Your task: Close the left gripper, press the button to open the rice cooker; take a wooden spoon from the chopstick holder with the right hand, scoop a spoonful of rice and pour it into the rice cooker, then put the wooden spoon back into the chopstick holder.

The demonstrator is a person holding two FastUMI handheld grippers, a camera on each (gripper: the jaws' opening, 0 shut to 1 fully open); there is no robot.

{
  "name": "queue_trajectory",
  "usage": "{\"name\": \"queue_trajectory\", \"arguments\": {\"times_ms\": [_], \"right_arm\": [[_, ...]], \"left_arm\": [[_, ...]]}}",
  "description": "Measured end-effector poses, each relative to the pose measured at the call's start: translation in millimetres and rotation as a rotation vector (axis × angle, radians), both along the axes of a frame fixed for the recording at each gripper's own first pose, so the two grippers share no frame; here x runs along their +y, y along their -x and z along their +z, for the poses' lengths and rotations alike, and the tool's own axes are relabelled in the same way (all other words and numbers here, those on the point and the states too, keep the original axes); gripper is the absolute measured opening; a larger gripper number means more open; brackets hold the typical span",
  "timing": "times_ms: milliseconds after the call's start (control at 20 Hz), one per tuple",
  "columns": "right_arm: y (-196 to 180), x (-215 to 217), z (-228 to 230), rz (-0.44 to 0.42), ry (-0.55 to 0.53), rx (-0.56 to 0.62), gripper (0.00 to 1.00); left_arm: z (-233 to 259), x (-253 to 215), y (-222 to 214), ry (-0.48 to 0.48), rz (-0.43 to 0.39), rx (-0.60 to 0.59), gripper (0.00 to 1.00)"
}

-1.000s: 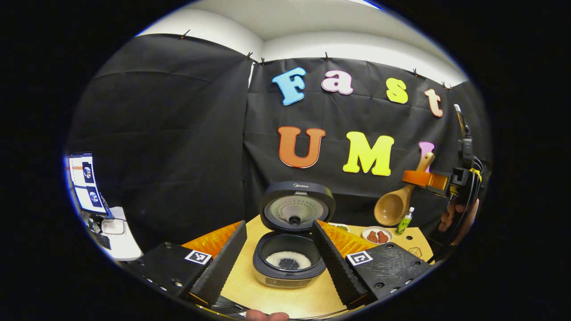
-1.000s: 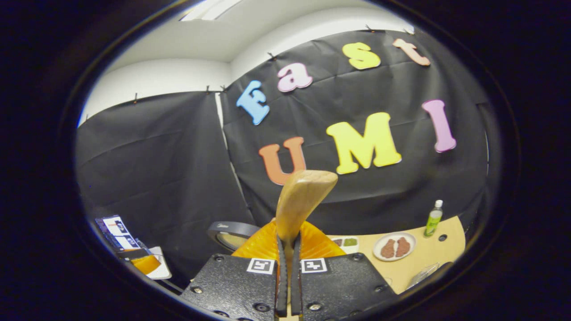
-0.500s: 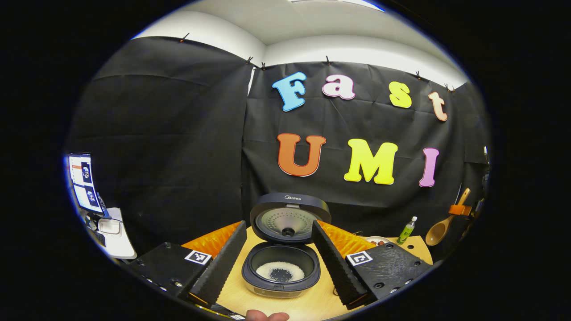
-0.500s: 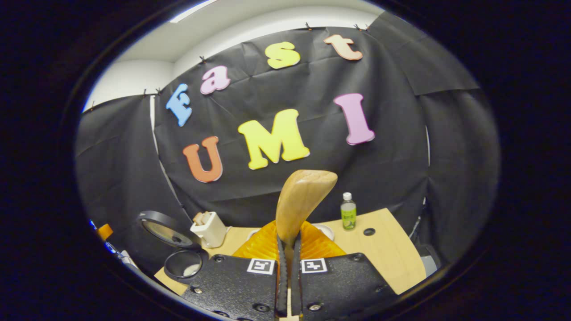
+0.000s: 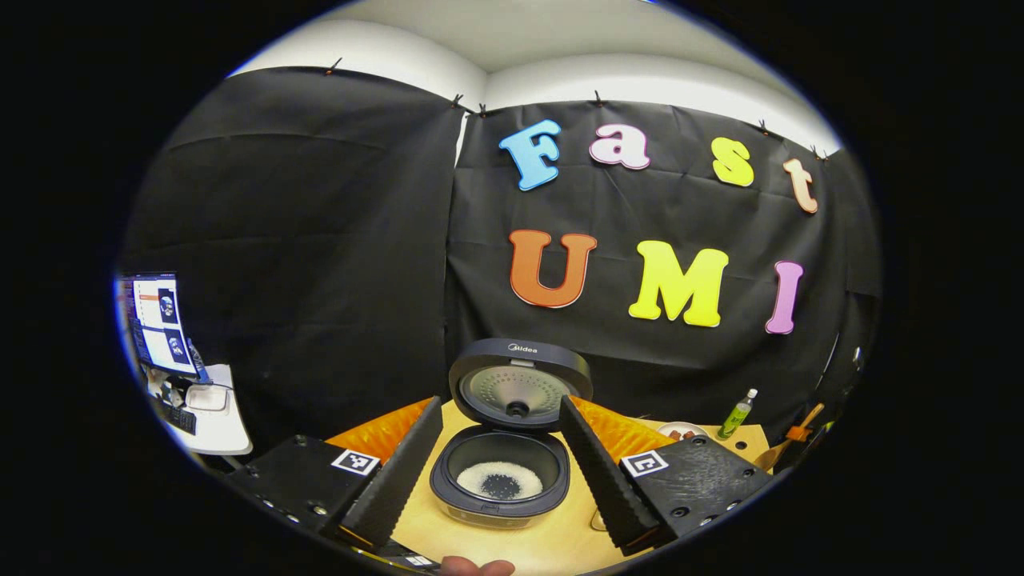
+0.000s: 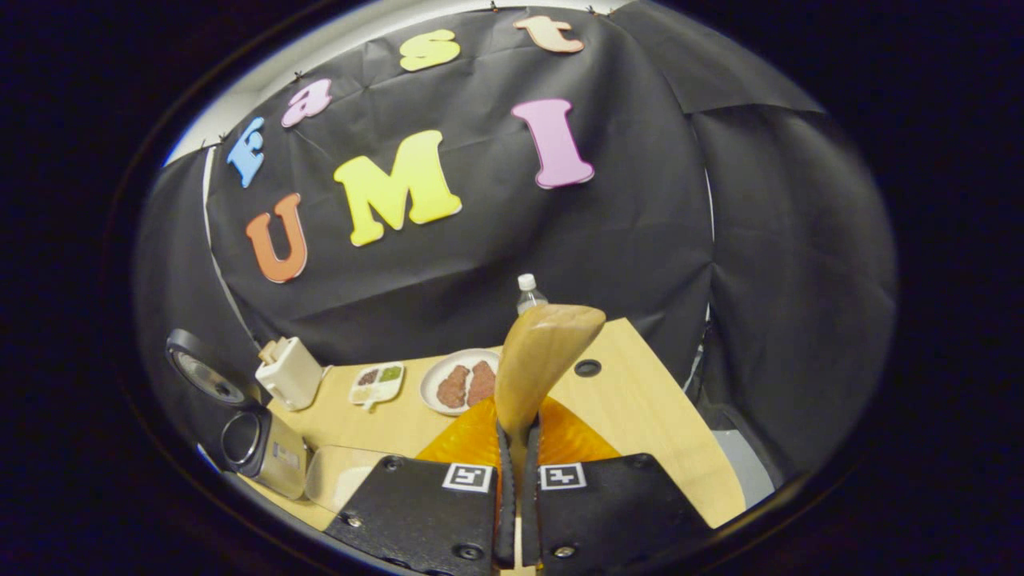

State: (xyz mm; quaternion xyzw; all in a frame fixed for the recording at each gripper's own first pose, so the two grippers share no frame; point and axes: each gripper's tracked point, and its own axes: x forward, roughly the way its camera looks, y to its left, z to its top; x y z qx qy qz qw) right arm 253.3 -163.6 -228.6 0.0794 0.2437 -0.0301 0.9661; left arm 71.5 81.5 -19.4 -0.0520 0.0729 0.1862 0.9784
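While your right gripper (image 6: 516, 480) pinches the handle of the wooden spoon (image 6: 538, 364) between both fingers, your left gripper (image 5: 502, 472) stands with its jaws wide apart and nothing between them. The rice cooker (image 5: 500, 478) sits on the table between those spread fingers, lid (image 5: 520, 384) raised upright, and the word on the lid's top edge appears to read "Midea". White rice (image 5: 498, 480) lies in a ring at the bottom of the pot, with a dark patch at its centre. Square black-and-white marker tags (image 6: 468, 477) sit on the gripper bodies; they carry patterns, not words.

The table (image 6: 640, 400) is pale wood with a small round hole (image 6: 587, 368) in its top. In the right gripper view it holds a white chopstick holder (image 6: 290, 372) just beside the cooker, a small tray with brown and green portions (image 6: 376, 382), a white plate with two brown pieces (image 6: 460, 382), and a clear bottle with a white cap (image 6: 528, 292) behind the spoon handle. The bottle's label is too small to read. In the left gripper view, a lit screen (image 5: 160, 324) stands on a white stand at the far left, and white wall and ceiling show above the black cloth.
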Motion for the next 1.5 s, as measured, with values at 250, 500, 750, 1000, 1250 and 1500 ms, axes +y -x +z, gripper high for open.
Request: {"name": "queue_trajectory", "arguments": {"times_ms": [250, 500, 750, 1000, 1250, 1500], "right_arm": [[-15, -9, -51, 0.011, 0.009, 0.045, 0.09], [-24, -10, -88, 0.004, -0.01, 0.082, 0.11], [-22, -4, -89, -0.005, -0.079, 0.066, 0.18], [-12, -16, -62, -0.01, -0.02, 0.005, 0.56], [2, -41, -22, -0.058, 0.046, -0.075, 0.88], [22, -43, 30, -0.051, 0.097, -0.166, 0.96]], "left_arm": [[1, 6, 15, 0.019, 0.069, 0.02, 0.95], [3, 9, 20, 0.005, 0.093, 0.054, 0.95], [11, 7, 14, 0.004, 0.081, 0.046, 0.95], [22, 6, -2, -0.033, 0.036, 0.031, 0.95], [24, 7, -23, -0.018, 0.001, 0.027, 0.95], [45, 15, -52, -0.048, -0.039, 0.009, 0.94]]}}
